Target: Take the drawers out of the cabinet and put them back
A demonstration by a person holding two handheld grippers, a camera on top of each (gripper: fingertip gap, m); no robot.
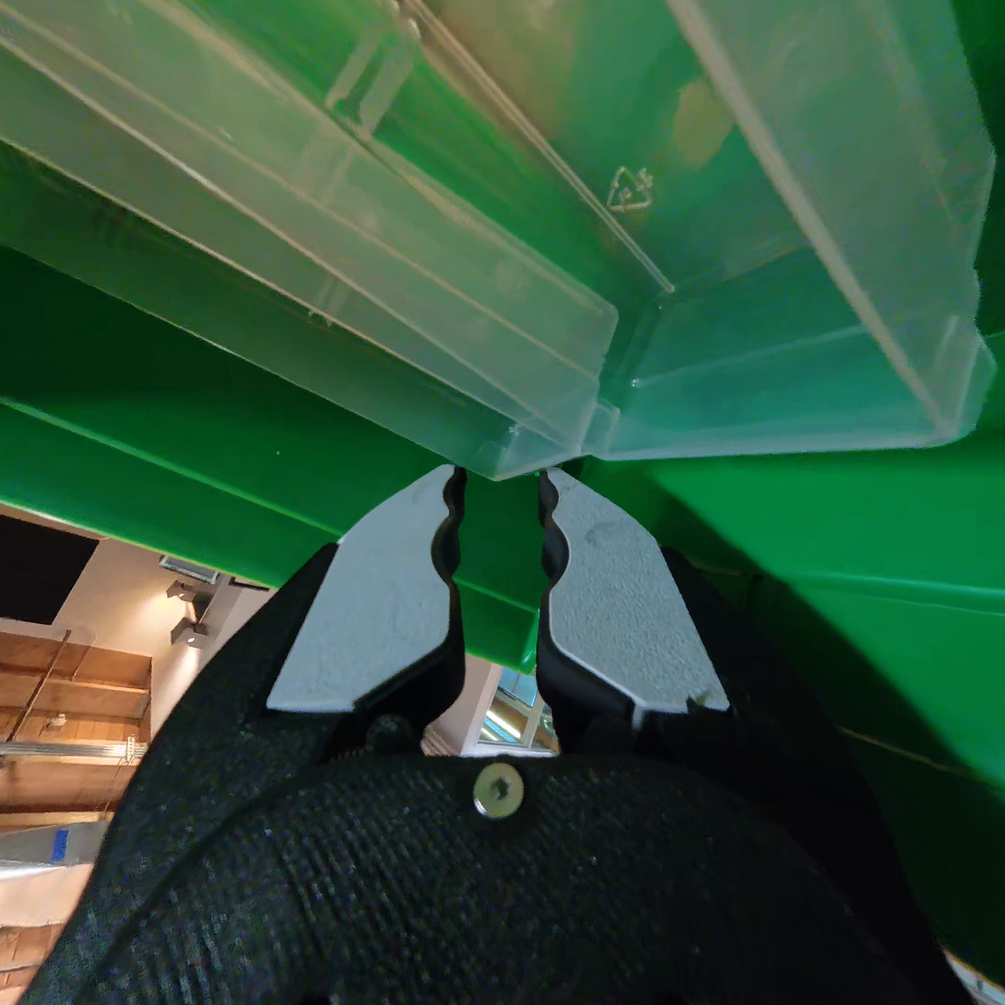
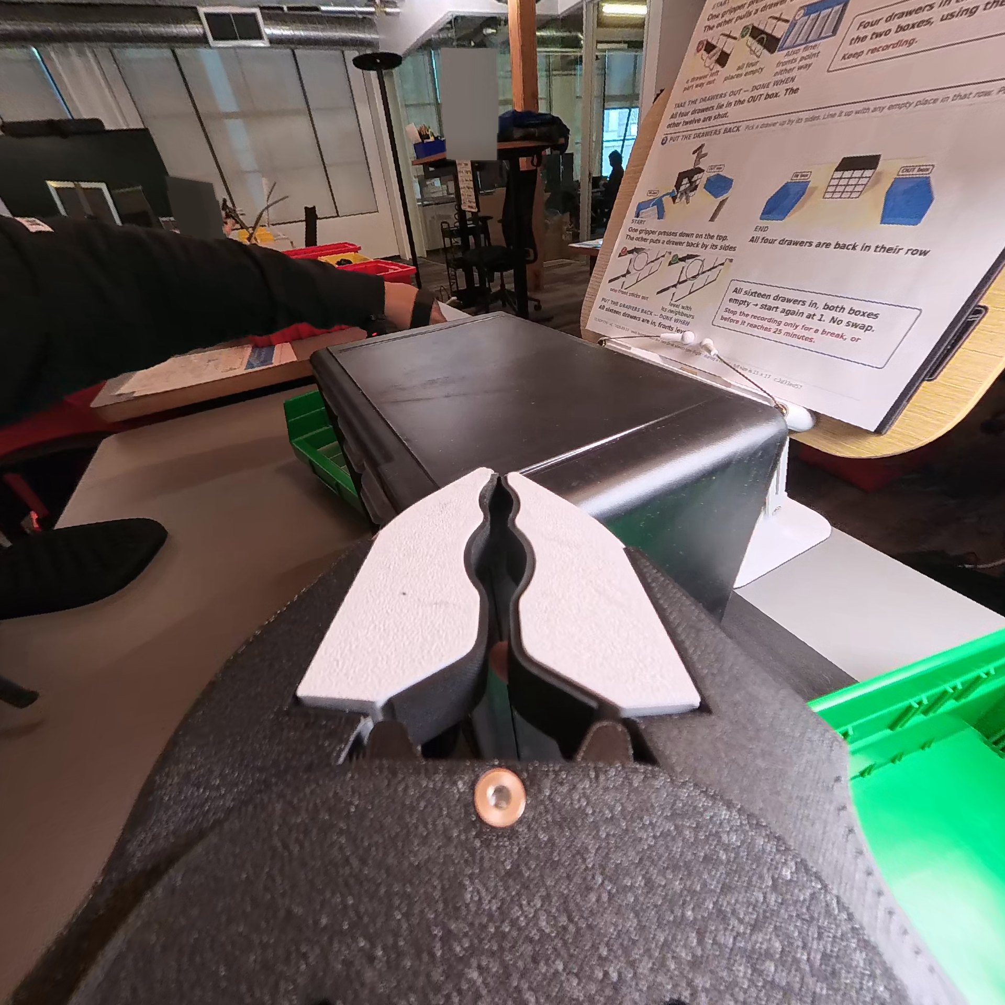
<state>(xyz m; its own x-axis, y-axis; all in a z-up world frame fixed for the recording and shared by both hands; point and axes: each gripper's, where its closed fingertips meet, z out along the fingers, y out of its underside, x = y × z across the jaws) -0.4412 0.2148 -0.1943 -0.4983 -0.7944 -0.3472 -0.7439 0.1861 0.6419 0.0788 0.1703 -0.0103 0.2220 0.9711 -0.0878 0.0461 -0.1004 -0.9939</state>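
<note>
The black cabinet (image 2: 522, 402) is taken as landmark. In the right wrist view the right tool (image 2: 501, 478) is seen at the cabinet's near top edge, its two white fingers (image 2: 419, 609) pressed together w/ nothing between; whether the tips touch the top can't be told. A green bin (image 2: 318, 446) is seen just beside the cabinet's left side on the grey worktop (image 2: 179, 489), and another green bin (image 2: 924, 772) near its right side. An instruction sheet (image 2: 816, 206) on a wooden stand is propped behind the cabinet, to the right. A person's sleeved arm (image 2: 190, 288) is stretched out beyond its far left corner.

In the left wrist view the left tool (image 1: 500, 473) is seen slightly spread, tips at the corner of a clear plastic drawer (image 1: 544, 304); a grip on it can't be confirmed. Green plastic (image 1: 816, 544) is seen around & behind the drawer; the cabinet isn't in that view.
</note>
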